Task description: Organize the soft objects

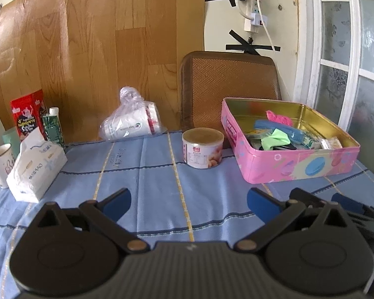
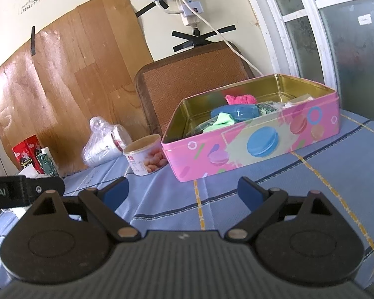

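Observation:
A pink tin box (image 1: pixel 299 167) stands on the blue tablecloth at the right; it also shows in the right wrist view (image 2: pixel 256 147). Inside lie soft items: a green cloth (image 1: pixel 276 138), a blue piece (image 1: pixel 276 127) and a pink cloth (image 1: pixel 278 117). My left gripper (image 1: pixel 189 203) is open and empty, low over the cloth in front of a small can (image 1: pixel 202 151). My right gripper (image 2: pixel 183 191) is open and empty, just in front of the tin. Part of the right gripper (image 1: pixel 346 205) shows at the left view's right edge.
A tissue pack (image 1: pixel 36 164), a white mug (image 1: pixel 0 164), a red carton (image 1: pixel 27 114) and a green carton (image 1: pixel 52 128) stand at the left. A plastic bag of cups (image 1: pixel 132 122) lies at the back. A brown chair back (image 1: pixel 229 87) rises behind the table.

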The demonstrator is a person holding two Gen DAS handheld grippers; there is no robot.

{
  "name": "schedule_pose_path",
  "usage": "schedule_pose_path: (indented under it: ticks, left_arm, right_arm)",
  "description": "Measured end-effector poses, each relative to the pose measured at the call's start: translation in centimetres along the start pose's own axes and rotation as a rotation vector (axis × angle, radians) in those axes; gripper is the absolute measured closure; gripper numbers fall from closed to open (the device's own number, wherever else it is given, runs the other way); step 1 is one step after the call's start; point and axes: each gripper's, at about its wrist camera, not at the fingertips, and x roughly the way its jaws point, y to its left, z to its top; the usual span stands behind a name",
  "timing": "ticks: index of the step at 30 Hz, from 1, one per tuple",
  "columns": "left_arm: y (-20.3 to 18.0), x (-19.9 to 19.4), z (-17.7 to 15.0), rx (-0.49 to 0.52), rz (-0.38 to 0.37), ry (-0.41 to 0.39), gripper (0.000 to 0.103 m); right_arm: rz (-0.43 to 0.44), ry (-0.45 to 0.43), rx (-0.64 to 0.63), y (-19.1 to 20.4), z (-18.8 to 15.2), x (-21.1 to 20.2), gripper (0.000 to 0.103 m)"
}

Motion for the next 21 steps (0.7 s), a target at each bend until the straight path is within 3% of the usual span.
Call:
schedule_pose_path:
  ticks: [7,21]
  left_arm:
    - [0.0,-0.1,0.1,0.008,-0.013,0.013,0.0]
    - [0.4,0.9,-0.3,-0.003,-0.002,0.073,0.0]
  right_arm:
    - [0.006,-0.031,-0.026,0.5,0.3,-0.7,0.007]
    - [0.004,0.004,-0.009,0.2,0.0,-0.2,0.007]
